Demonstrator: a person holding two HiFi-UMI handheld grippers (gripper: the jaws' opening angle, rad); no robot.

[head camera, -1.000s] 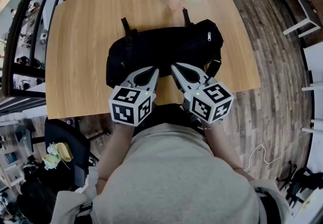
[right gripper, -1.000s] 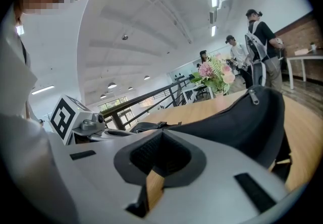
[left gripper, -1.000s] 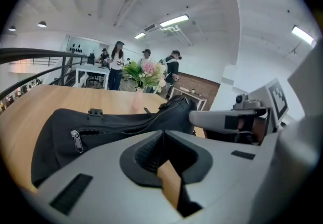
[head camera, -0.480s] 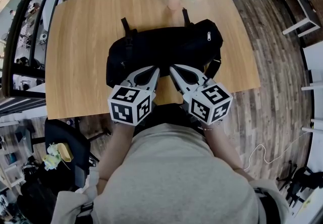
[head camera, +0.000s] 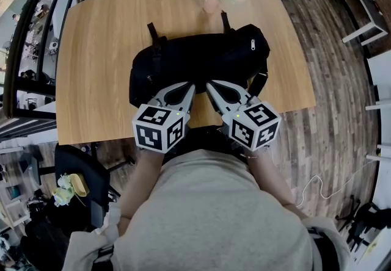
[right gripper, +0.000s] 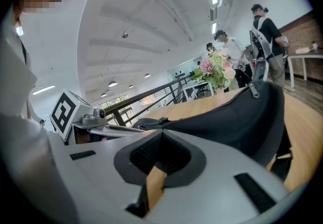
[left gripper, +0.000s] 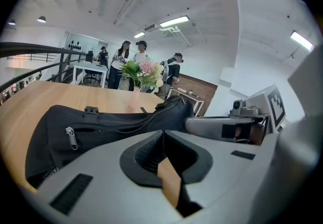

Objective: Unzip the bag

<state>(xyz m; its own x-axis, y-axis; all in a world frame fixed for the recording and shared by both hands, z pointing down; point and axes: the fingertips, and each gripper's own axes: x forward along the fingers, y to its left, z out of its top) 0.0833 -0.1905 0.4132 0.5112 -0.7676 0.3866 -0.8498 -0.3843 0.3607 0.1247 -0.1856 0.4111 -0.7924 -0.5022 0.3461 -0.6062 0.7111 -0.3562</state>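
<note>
Black bag (head camera: 201, 59) laid across middle of table (head camera: 91, 50); silver zip pull (head camera: 253, 43) seen toward table's right end. Left gripper (head camera: 191, 86) and right gripper (head camera: 209, 85) held side by side over table's near edge. Both jaw pairs pressed together, nothing gripped. Flower vase (head camera: 211, 2) set at table's far edge. No change noted against earlier frames.

Left grey plastic two-jaw gripper (head camera: 190, 86) and right grey plastic two-jaw gripper (head camera: 209, 85) are held side by side, tips converging, angled slightly downward. Both jaw pairs are closed with nothing between them. Bare forearms (head camera: 142, 172) appear tucked near the torso, partly obscured.
</note>
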